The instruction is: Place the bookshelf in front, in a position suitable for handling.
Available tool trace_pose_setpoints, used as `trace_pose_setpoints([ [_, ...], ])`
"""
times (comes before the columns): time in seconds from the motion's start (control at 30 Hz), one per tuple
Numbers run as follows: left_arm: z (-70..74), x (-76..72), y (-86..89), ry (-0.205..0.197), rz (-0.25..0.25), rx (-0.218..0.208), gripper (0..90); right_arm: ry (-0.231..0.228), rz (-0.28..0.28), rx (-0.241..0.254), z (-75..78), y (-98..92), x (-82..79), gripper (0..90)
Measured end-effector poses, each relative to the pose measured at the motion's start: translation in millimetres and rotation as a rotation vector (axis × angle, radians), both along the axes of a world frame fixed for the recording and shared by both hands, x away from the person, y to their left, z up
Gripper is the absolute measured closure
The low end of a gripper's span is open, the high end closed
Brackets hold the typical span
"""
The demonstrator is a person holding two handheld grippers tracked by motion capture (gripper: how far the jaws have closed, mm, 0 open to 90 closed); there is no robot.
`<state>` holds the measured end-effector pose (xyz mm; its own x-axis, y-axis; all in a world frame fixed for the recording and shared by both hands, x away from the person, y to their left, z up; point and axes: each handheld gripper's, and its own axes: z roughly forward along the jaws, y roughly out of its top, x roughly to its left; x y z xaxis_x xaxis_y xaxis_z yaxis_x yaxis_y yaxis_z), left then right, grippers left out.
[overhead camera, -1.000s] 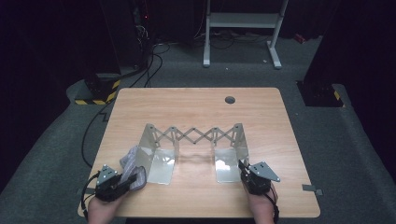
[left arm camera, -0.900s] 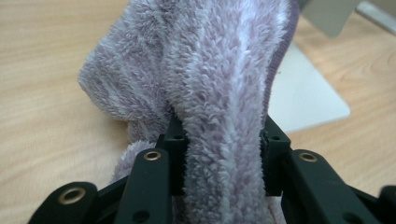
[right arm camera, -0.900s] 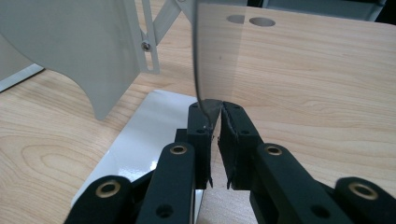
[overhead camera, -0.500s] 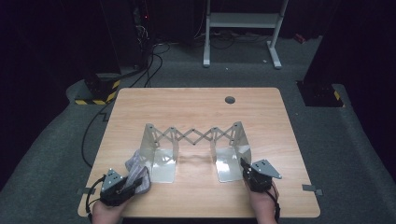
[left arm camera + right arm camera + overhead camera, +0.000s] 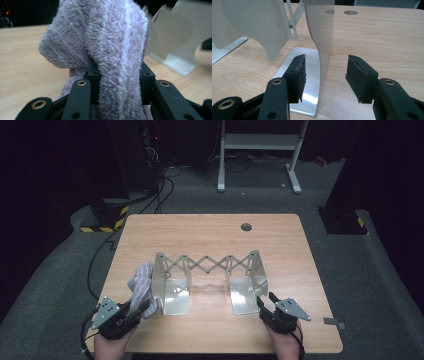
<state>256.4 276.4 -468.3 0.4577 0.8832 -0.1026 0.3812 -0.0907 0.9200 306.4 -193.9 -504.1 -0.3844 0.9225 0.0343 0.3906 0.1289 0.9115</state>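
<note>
the left gripper (image 5: 142, 307) fingers clamp a fluffy towel (image 5: 105, 45) just left of the metal rack (image 5: 210, 270) on the table (image 5: 210, 232), long axis upright; the right gripper (image 5: 325, 75) fingers have just been opening, straddling the rack's right plate (image 5: 322, 42) untouched.

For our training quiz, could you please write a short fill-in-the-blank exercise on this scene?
1. The left gripper is shut on a fluffy ____.
2. The rack stands on a ____ table.
3. The right gripper has just been opening; its pads stand apart on either side of the rack's ____ end plate.

Missing words: towel; wooden; right
</note>
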Motion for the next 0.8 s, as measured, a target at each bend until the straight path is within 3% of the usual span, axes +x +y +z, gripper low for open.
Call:
trace_pose_setpoints([
  [0.03,-14.8,5.2,-1.4,0.058,-0.001,0.014,64.3,0.001,-0.001,-0.001,-0.6,-0.7,-0.9,49.5],
  [0.07,-14.8,5.2,-1.4,0.058,-0.001,0.014,64.3,0.001,-0.001,-0.001,-0.6,-0.7,-0.9,49.5],
  [0.13,-29.0,11.2,-4.9,0.112,0.007,0.079,64.3,0.004,0.0,-0.017,-2.7,-2.1,-2.3,49.3],
  [0.17,-29.0,11.2,-4.9,0.112,0.007,0.079,64.3,0.004,0.0,-0.017,-2.7,-2.1,-2.3,49.3],
  [0.2,-43.1,19.3,-7.7,0.182,0.007,0.124,64.4,0.006,0.0,-0.016,-3.1,-3.7,-3.1,49.2],
  [0.23,-43.1,19.3,-7.7,0.182,0.007,0.124,64.4,0.006,0.0,-0.016,-3.1,-3.7,-3.1,49.2],
  [0.27,-51.8,23.3,-9.5,0.232,-0.001,0.131,64.4,0.003,0.002,-0.017,-2.9,-5.1,-3.8,49.2],
  [0.33,-53.4,23.8,-10.3,0.239,0.007,0.134,64.4,0.002,0.001,-0.015,-2.6,-6.1,-4.6,49.1],
  [0.4,-47.0,20.6,-8.8,0.214,0.013,0.094,64.4,0.003,-0.005,-0.012,-2.3,-7.4,-5.3,49.2],
  [0.53,-17.3,5.5,-8.1,0.084,0.032,0.05,64.4,0.005,-0.016,-0.009,-2.1,-9.7,-6.1,49.2],
  [0.57,-17.3,5.5,-8.1,0.084,0.032,0.05,64.4,0.004,-0.018,-0.008,-2.0,-10.0,-6.2,49.1],
  [0.6,-1.5,-2.0,-7.1,0.019,0.042,0.028,64.3,0.004,-0.02,-0.008,-1.9,-10.1,-6.2,49.2],
  [0.67,11.7,-7.8,-6.0,-0.031,0.043,0.01,64.3,0.005,-0.021,-0.008,-1.8,-10.0,-6.0,49.2],
  [0.8,18.6,-11.9,-8.6,-0.05,0.045,0.026,64.2,0.005,-0.02,-0.009,-2.0,-9.6,-5.4,49.2],
])
